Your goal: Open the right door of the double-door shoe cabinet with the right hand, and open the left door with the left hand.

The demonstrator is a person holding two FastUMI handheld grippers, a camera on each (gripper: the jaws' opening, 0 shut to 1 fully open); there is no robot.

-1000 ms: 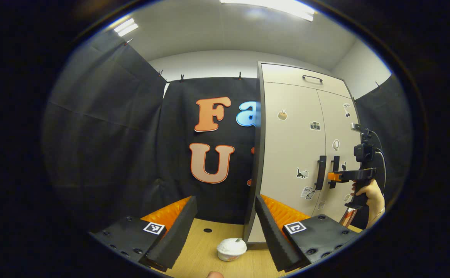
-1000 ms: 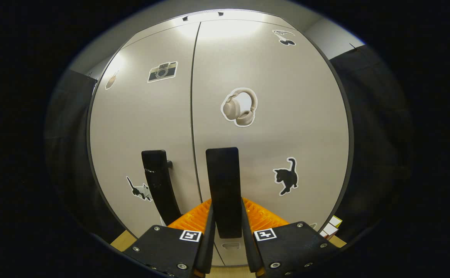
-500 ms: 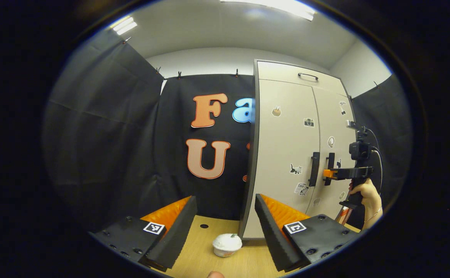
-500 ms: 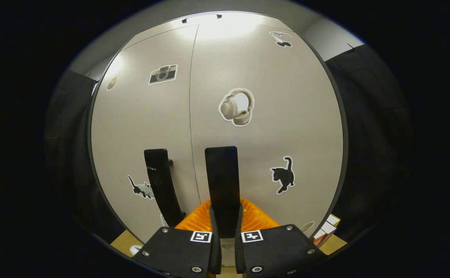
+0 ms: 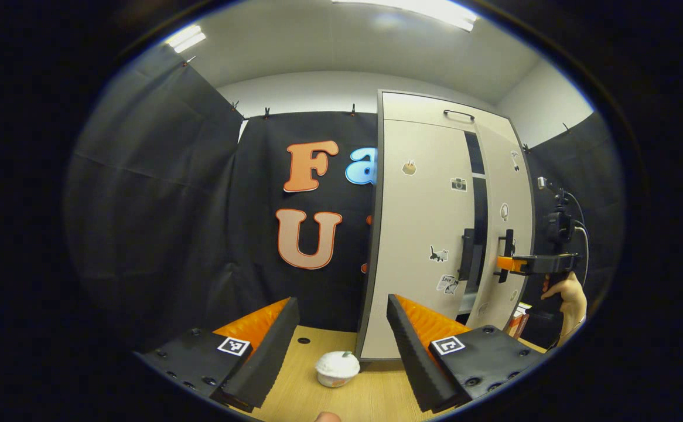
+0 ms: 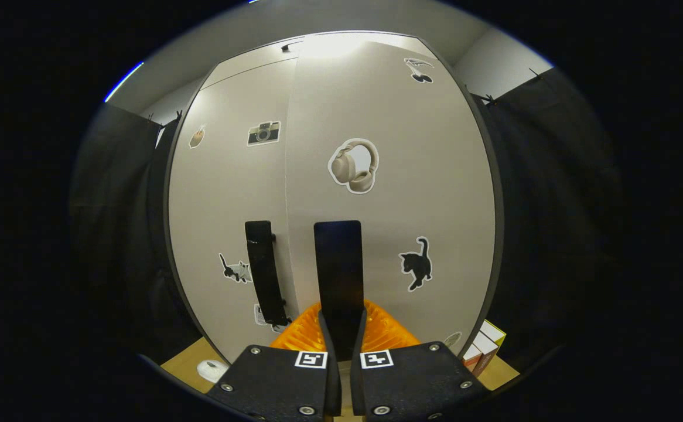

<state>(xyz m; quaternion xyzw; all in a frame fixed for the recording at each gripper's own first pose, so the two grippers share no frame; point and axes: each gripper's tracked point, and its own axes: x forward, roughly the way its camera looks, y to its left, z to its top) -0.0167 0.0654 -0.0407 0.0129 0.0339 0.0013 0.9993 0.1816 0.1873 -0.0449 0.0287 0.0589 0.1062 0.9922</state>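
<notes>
The beige shoe cabinet (image 5: 417,234) stands on the wooden floor at the right of the left gripper view. Its right door (image 6: 394,176) is slightly ajar, with a dark gap (image 5: 480,223) between it and the left door (image 5: 423,193). My right gripper (image 6: 341,321) is shut on the right door's black vertical handle (image 6: 338,264); it also shows far off (image 5: 504,264), held by a hand (image 5: 567,296). The left door's handle (image 6: 264,271) (image 5: 467,254) is untouched. My left gripper (image 5: 338,343) hangs open well short of the cabinet, nothing between its fingers.
A small white lidded cup (image 5: 337,368) sits on the floor in front of the cabinet's left corner, just beyond my left fingers. Small boxes (image 6: 482,347) stand by the cabinet's right foot. Black cloth walls close in the left and back.
The right door has swung out a little with my right gripper on its handle, opening a dark gap between the doors. The left gripper stayed open and drifted slightly.
</notes>
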